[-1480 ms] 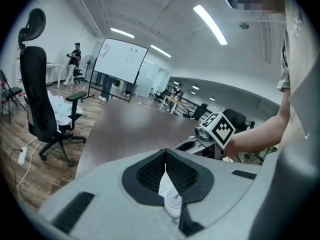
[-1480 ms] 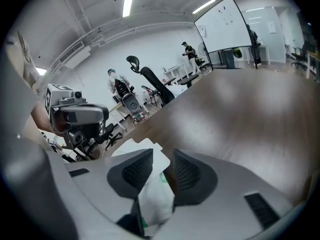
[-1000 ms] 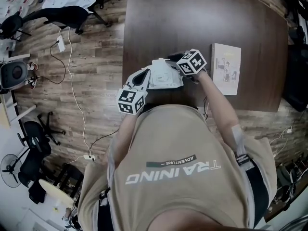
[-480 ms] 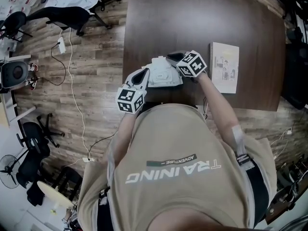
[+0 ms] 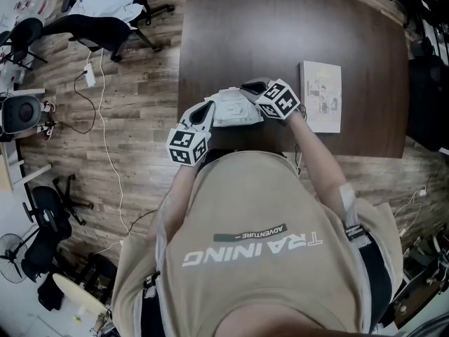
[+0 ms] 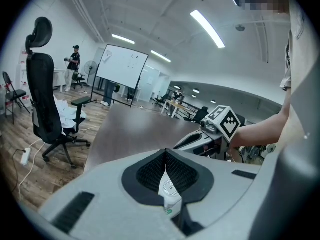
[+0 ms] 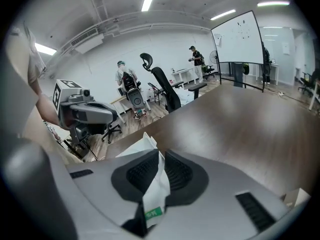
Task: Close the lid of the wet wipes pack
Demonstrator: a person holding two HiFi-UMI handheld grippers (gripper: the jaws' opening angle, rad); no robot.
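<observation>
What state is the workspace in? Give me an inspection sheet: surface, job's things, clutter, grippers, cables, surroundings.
Surface: dark wooden table, bearing only the items below.
Job's things: wet wipes pack at the table's near edge, held at both ends; lid state cannot be told.
Clutter: a booklet lying flat to the pack's right.
Grippers: left gripper jaws shut on the pack's edge; right gripper jaws shut on its other edge.
Cables: white cable trailing over the floor left of the table.
Surroundings: wood floor, black office chair, whiteboard, people standing far off.
</observation>
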